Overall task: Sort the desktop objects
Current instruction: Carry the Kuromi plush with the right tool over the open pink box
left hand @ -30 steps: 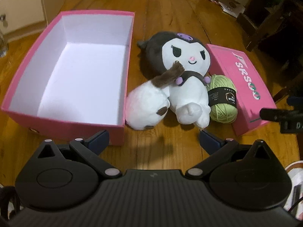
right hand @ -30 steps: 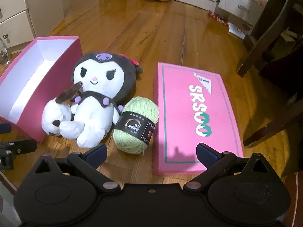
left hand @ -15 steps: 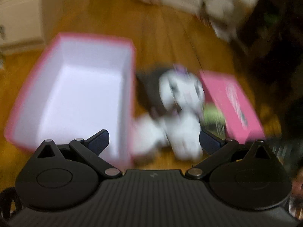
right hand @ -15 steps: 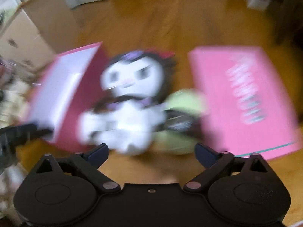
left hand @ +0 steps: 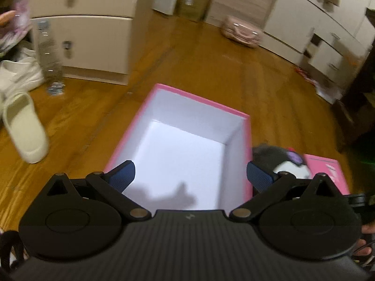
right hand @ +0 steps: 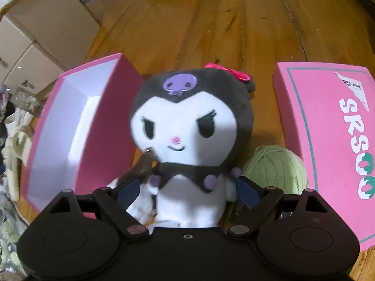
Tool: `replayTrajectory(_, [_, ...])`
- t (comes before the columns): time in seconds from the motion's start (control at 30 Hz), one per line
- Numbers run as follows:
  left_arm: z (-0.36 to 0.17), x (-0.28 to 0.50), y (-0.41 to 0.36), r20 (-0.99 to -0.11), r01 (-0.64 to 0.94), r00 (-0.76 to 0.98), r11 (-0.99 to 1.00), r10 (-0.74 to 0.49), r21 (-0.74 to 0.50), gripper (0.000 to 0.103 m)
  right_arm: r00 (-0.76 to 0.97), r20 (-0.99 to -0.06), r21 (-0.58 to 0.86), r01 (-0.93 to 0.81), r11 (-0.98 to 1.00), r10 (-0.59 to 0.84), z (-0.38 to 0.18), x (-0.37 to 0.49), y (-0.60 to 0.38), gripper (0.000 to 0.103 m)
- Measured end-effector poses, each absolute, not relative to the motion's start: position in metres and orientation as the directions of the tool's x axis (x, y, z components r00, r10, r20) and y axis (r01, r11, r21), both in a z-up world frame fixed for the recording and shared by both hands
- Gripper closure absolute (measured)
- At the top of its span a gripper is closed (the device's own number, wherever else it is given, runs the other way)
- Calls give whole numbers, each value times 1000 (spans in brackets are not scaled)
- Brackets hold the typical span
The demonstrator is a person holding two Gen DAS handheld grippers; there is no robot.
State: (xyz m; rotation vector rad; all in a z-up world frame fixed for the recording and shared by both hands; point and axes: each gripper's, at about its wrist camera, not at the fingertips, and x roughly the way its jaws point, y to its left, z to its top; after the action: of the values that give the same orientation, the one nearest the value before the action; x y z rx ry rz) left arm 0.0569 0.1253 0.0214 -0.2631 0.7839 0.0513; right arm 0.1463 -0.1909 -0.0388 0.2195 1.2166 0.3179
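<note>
Right wrist view: plush doll (right hand: 185,126) sits between spread jaws (not visibly pinched)

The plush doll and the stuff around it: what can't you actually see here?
- Plush doll, right wrist view: legs hidden behind the right gripper.
- Green yarn ball, same view: label and lower half hidden by a finger.
- Left wrist view: the pink box's wall and the left gripper hide most of the doll.

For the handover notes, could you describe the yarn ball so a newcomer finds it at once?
Start at the pink lid lettered SRS00. Between it and the black-and-white plush lies the yarn ball, the only pale green, round thing there.
</note>
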Motion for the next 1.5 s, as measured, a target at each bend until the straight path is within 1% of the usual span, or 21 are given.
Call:
replayTrajectory(0.1, [13,55,124,-690,-124,720,965,-73,-232,0,288,-892,328,-121,937,349,-48,148,-188,12])
replayTrajectory(0.17, [7,57,120,-688,-95,717,962,-111,-254,0,281,-900,308,-129,943,332,-54,152,-182,12])
replayTrajectory(0.4, [-7,60,127,-714,-98,686,955,-140,-280,0,283,-905,282,-163,946,318,-63,163,-168,12])
replayTrajectory(0.57, [-15,61,130,-729,-99,666,951,-156,-294,0,284,-928,180,-229,957,243,-76,163,-151,10])
replayTrajectory(0.7, [-15,62,128,-734,-98,659,950,-162,-297,0,303,-911,220,-218,951,280,-83,164,-157,9])
replayTrajectory(0.8, [-12,58,126,-727,-88,660,942,-187,-322,0,318,-901,231,-225,947,296,-85,163,-160,9])
replayTrajectory(0.83, [-11,57,125,-725,-85,662,941,-192,-327,0,320,-900,233,-224,946,297,-84,162,-161,10])
replayTrajectory(0.9, [-8,55,124,-725,-83,663,944,-187,-320,0,339,-891,238,-214,947,301,-79,158,-162,16])
replayTrajectory(1.03, [-5,54,128,-728,-100,664,944,-172,-314,0,418,-862,213,-216,953,288,-67,142,-162,22])
replayTrajectory(1.13, [-4,54,137,-742,-146,653,935,-155,-323,0,432,-875,155,-182,971,220,-58,138,-156,23])
replayTrajectory(1.17, [-2,54,142,-736,-154,659,931,-153,-331,0,441,-870,157,-176,972,220,-53,136,-159,24])
replayTrajectory(1.3, [-1,53,157,-733,-197,670,924,-118,-328,0,505,-825,200,-160,967,254,-31,128,-169,24])
replayTrajectory(1.5, [-2,56,165,-753,-228,647,912,-119,-340,0,577,-765,260,-132,956,288,-4,123,-175,24])
